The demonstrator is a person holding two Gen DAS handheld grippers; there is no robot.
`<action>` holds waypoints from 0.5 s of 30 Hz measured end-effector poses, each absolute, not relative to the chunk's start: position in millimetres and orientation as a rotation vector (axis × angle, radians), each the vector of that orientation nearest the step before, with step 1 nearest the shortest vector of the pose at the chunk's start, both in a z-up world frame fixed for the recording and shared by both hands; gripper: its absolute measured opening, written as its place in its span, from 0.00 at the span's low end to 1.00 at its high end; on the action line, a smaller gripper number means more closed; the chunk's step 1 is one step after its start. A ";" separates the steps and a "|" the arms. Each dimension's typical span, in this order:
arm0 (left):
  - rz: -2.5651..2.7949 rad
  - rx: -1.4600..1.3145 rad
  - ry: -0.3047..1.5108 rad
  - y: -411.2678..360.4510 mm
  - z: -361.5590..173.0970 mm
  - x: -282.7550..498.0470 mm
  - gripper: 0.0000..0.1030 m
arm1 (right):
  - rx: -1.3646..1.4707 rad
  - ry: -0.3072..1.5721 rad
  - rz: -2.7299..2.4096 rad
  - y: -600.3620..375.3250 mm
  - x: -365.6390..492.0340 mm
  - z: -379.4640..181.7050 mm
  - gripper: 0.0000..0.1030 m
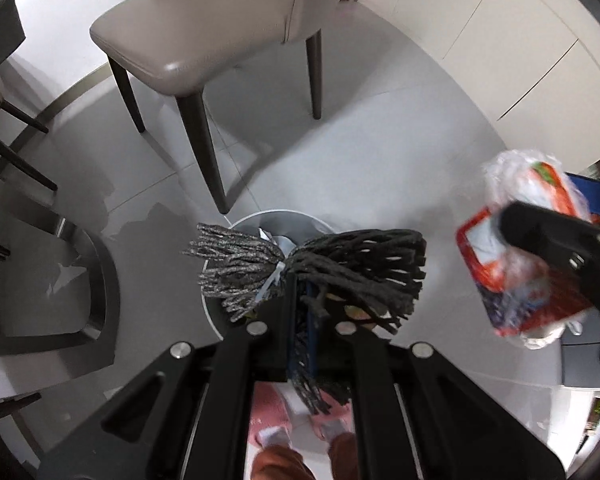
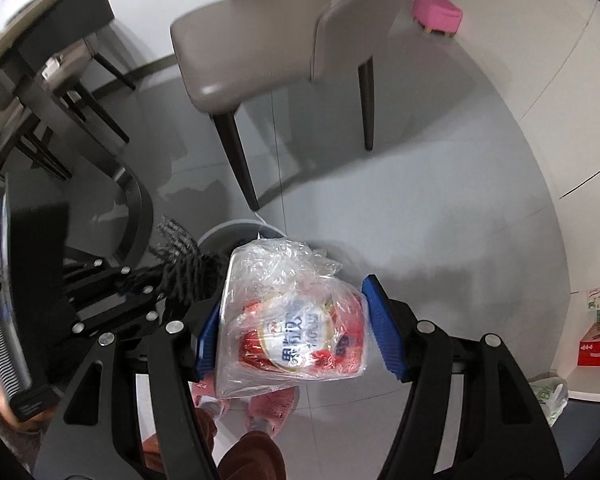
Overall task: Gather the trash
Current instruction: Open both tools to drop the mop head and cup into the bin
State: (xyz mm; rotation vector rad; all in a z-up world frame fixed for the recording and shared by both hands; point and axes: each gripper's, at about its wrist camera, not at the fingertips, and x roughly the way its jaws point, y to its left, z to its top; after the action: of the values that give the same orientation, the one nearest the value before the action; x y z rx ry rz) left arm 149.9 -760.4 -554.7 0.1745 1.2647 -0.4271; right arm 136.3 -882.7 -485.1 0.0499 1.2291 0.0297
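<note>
While both hands hang over the grey tiled floor [image 1: 380,152], the step in hand looks like the drop-off: two pieces of trash are carried above the round grey waste bin [image 1: 260,222], which stands on the floor just in front of the leg of a beige upholstered chair [image 1: 204,36]. Some rubbish seems already to lie inside the bin, though most of it is hidden.

In the right wrist view the right gripper [image 2: 290,334] points steeply down with its blue pads set wide and closed against both sides of a clear plastic bag holding a red-and-white food container [image 2: 290,336], which hangs above the bin's rim [image 2: 232,226].

Smaller is the bundle of dark grey mop strings [image 1: 312,268], tied at the middle with a pale strip. The left gripper [image 1: 302,312] pinches it with its jaws almost closed, and the strands fan out to both sides directly over the bin's mouth.

Next, I judge, each load must be centred over the opening and the jaws spread so that it falls in. The bulky bag sits nearer the rim, so it may need shifting inward first.
</note>
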 end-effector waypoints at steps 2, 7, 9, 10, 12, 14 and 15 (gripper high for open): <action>-0.427 0.188 1.282 -762.1 -571.2 152.3 0.09 | 0.046 1.246 0.039 -883.6 137.1 -505.4 0.60; -0.391 0.176 1.291 -750.4 -597.6 158.6 0.65 | 0.039 1.274 0.068 -879.2 138.7 -530.5 0.60; -0.385 0.158 1.293 -745.8 -600.1 159.4 0.66 | 0.037 1.279 0.077 -878.2 138.5 -535.3 0.60; -0.380 0.152 1.298 -743.9 -601.4 159.9 0.66 | 0.036 1.280 0.081 -878.3 138.6 -536.9 0.60; -0.373 0.145 1.301 -742.1 -602.4 160.4 0.66 | 0.035 1.282 0.092 -874.7 142.1 -540.5 0.60; -0.373 0.142 1.297 -742.1 -599.8 159.2 0.66 | 0.033 1.280 0.104 -871.8 143.9 -543.6 0.60; -0.373 0.144 1.292 -743.1 -597.4 157.7 0.66 | 0.032 1.279 0.112 -869.7 145.2 -546.6 0.60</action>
State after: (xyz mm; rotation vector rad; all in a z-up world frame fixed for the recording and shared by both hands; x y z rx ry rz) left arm 157.7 -743.1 -597.4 0.1439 1.2920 -0.3735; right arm 145.2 -869.7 -546.6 0.0319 1.2791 0.1116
